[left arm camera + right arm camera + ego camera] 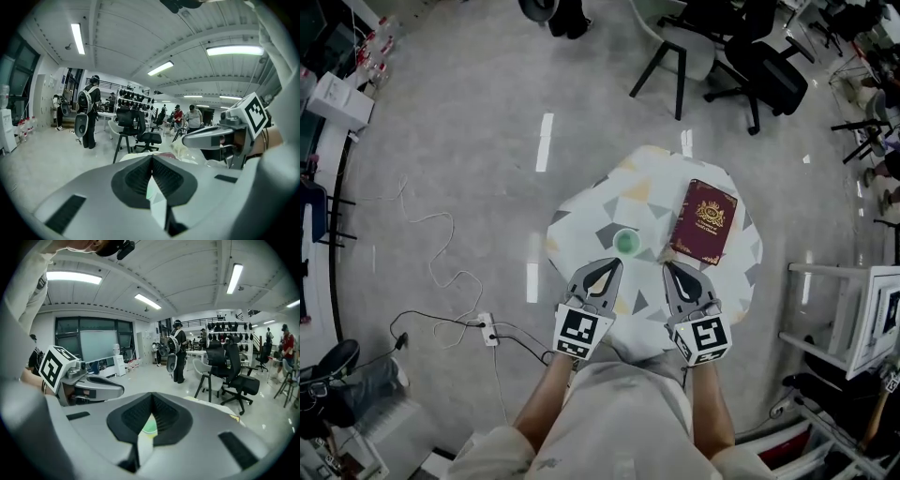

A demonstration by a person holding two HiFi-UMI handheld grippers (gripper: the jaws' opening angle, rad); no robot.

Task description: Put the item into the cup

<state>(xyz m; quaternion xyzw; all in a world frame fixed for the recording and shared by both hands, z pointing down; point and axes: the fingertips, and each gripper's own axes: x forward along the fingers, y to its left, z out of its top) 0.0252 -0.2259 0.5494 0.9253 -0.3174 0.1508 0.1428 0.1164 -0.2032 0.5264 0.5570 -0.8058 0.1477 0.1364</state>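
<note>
Both the left claw (612, 265) and the right claw (669, 268) are clenched, holding nothing. The red book (704, 221) lies on the desk (581, 211), at two o'clock from the green cup (625, 242). A bump could tip the cup.

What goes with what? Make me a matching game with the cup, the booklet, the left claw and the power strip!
Things:
1. cup
2. booklet
3. left claw
4. power strip

Matches:
a. on the floor, left of the table
b. green, near the table's middle
c. dark red, lying flat on the table's right side
d. shut and empty, just short of the cup

Pairs: 1-b, 2-c, 3-d, 4-a
</note>
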